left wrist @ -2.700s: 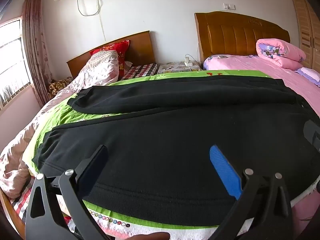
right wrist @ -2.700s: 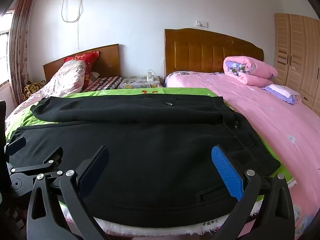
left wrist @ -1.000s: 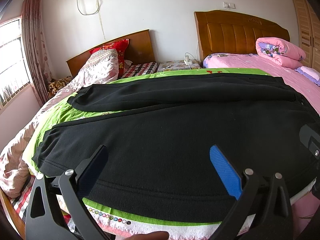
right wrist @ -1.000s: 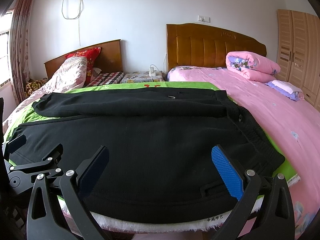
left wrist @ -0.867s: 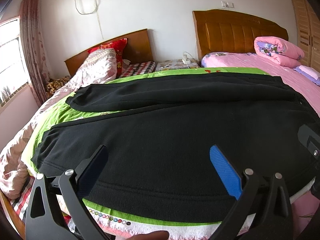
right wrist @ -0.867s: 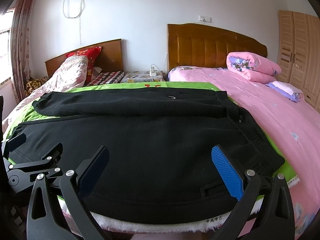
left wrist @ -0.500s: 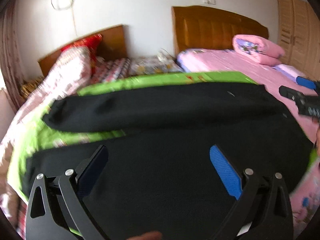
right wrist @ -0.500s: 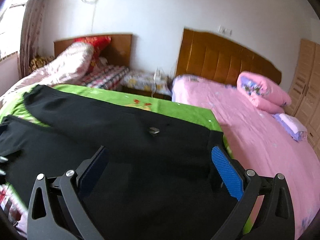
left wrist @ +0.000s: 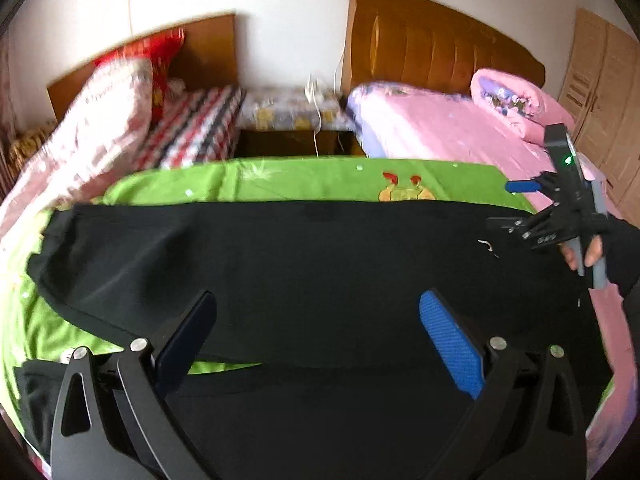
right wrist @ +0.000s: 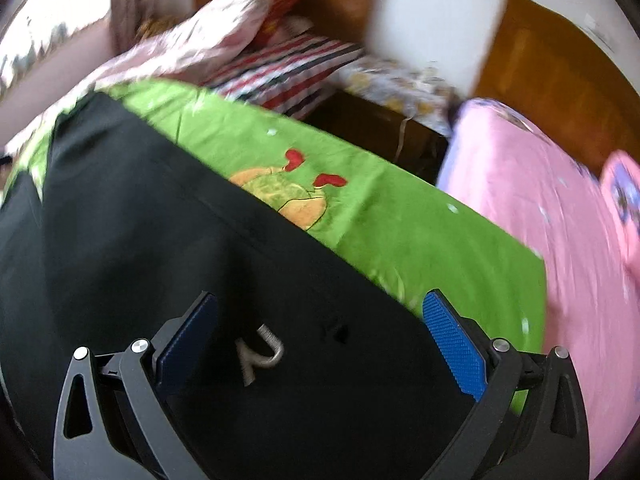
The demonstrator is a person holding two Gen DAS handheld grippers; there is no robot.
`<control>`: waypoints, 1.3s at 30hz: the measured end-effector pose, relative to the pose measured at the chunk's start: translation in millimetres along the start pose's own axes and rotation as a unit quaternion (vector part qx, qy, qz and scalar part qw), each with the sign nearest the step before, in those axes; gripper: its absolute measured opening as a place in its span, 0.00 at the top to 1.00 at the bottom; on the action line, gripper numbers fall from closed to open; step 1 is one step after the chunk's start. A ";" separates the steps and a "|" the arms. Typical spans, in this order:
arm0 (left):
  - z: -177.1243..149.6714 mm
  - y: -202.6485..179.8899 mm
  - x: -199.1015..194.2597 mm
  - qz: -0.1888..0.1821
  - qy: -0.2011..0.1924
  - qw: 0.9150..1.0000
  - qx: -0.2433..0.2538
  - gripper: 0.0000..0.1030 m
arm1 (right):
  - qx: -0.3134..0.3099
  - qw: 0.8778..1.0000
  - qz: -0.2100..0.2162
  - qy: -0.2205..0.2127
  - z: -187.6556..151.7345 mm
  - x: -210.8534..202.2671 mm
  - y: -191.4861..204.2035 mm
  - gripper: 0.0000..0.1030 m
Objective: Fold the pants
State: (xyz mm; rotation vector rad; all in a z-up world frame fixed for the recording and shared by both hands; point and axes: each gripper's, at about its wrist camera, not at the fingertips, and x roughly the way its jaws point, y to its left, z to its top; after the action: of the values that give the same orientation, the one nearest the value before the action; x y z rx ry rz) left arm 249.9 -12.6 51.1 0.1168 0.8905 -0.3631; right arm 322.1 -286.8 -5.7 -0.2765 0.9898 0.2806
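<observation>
Black pants (left wrist: 304, 264) lie spread flat on a green sheet (left wrist: 320, 180), legs pointing left, the far leg and near leg split at the left. My left gripper (left wrist: 316, 332) hangs open above the far leg, holding nothing. In the right wrist view my right gripper (right wrist: 320, 332) is open, low over the far waist end of the pants (right wrist: 160, 248), with a small metal hook (right wrist: 258, 356) between its fingers. The left wrist view shows the right gripper (left wrist: 516, 204) at the pants' far right corner, held by a hand (left wrist: 588, 252).
A pink-sheeted bed (left wrist: 452, 136) with a wooden headboard (left wrist: 436, 40) and rolled pink quilt (left wrist: 516, 100) lies to the right. A floral quilt (left wrist: 92, 128) and red pillow (left wrist: 156, 52) sit at left, a nightstand (left wrist: 292, 112) between. A wardrobe (left wrist: 608, 88) stands far right.
Both grippers have moved forward over the pants toward the far leg and tilted down. The right one went to the far waist corner. Both stay open.
</observation>
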 end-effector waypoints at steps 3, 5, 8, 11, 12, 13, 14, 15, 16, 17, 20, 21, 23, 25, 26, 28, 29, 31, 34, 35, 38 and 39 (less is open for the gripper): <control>14.9 -2.8 22.1 -0.021 0.031 0.999 -0.008 0.01 | 0.000 0.998 0.043 0.038 7.4 26.2 -13.7 0.05; 19.7 -1.5 33.6 -0.026 0.045 0.999 -0.017 0.01 | -0.007 0.996 0.063 0.056 8.4 37.1 -17.9 0.05; 21.0 -2.8 52.1 -0.038 0.060 0.997 -0.022 0.01 | -0.007 0.992 0.095 0.081 3.9 50.9 -23.4 0.06; 23.7 -5.0 69.9 -0.047 0.069 0.996 -0.034 0.01 | -0.002 0.991 0.116 0.069 -0.9 47.6 -24.7 0.08; 25.9 -3.9 76.5 -0.050 0.074 0.995 -0.040 0.01 | 0.000 0.990 0.124 0.063 -2.3 43.6 -23.3 0.15; 27.8 -3.2 85.3 -0.053 0.082 0.994 -0.052 0.01 | -0.001 0.990 0.127 0.058 -2.3 40.6 -22.0 0.21; 29.6 -3.6 89.3 -0.056 0.086 0.993 -0.060 0.01 | -0.006 0.991 0.125 0.052 -3.7 34.5 -17.7 0.35; 32.0 -3.2 96.5 -0.060 0.091 0.991 -0.072 0.01 | -0.014 0.992 0.118 0.047 -4.7 30.6 -13.2 0.45; 33.6 -4.5 98.5 -0.063 0.092 0.991 -0.079 0.01 | -0.030 0.994 0.100 0.040 -7.3 23.9 -4.5 0.50; 35.2 -4.7 102.1 -0.064 0.094 0.990 -0.084 0.01 | -0.040 0.995 0.080 0.034 -10.1 17.3 2.8 0.58; 41.9 -6.8 112.2 -0.059 0.095 0.989 -0.101 0.01 | -0.079 0.997 0.006 -0.001 -20.7 -13.5 29.6 0.89; 45.2 -6.9 113.0 -0.062 0.094 0.988 -0.107 0.01 | -0.081 0.996 -0.015 -0.021 -25.5 -28.1 38.7 0.89; 51.6 -7.5 112.8 -0.068 0.088 0.986 -0.127 0.01 | -0.081 0.993 -0.046 -0.074 -40.1 -63.5 60.4 0.89; 55.7 -6.6 110.6 -0.080 0.080 0.982 -0.152 0.01 | -0.084 0.987 -0.067 -0.116 -61.2 -95.2 86.6 0.89; 57.6 -5.9 110.3 -0.086 0.079 0.979 -0.167 0.01 | -0.091 0.984 -0.079 -0.128 -72.2 -106.5 100.4 0.89; 60.2 -4.4 108.2 -0.092 0.076 0.975 -0.188 0.01 | -0.092 0.981 -0.084 -0.148 -95.5 -124.6 129.0 0.89; 60.0 -5.6 107.5 -0.094 0.076 0.974 -0.192 0.01 | -0.087 0.980 -0.085 -0.157 -107.1 -131.4 140.1 0.89; 54.4 -14.2 107.3 -0.071 0.085 0.978 -0.179 0.02 | -0.072 0.978 -0.089 -0.172 -125.0 -139.9 154.4 0.89; 37.1 -21.2 117.7 -0.061 0.126 0.976 -0.167 0.60 | -0.040 0.977 -0.099 -0.184 -142.5 -142.7 167.3 0.89; 31.1 -19.3 121.7 -0.075 0.140 0.972 -0.175 0.82 | -0.028 0.978 -0.096 -0.185 -146.3 -142.7 168.6 0.89; 14.5 -16.5 99.5 -0.087 0.098 0.977 -0.167 0.87 | 0.001 0.977 -0.091 -0.191 -149.3 -144.5 170.7 0.89; 7.3 -17.0 76.6 -0.086 0.067 0.981 -0.162 0.88 | 0.003 0.978 -0.091 -0.190 -150.7 -146.3 174.1 0.89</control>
State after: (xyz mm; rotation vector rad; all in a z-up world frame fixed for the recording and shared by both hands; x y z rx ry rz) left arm 293.0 -50.3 -3.0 -0.2397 1.0860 -0.3692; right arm 67.2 -193.7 22.5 -0.2924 0.5825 0.1540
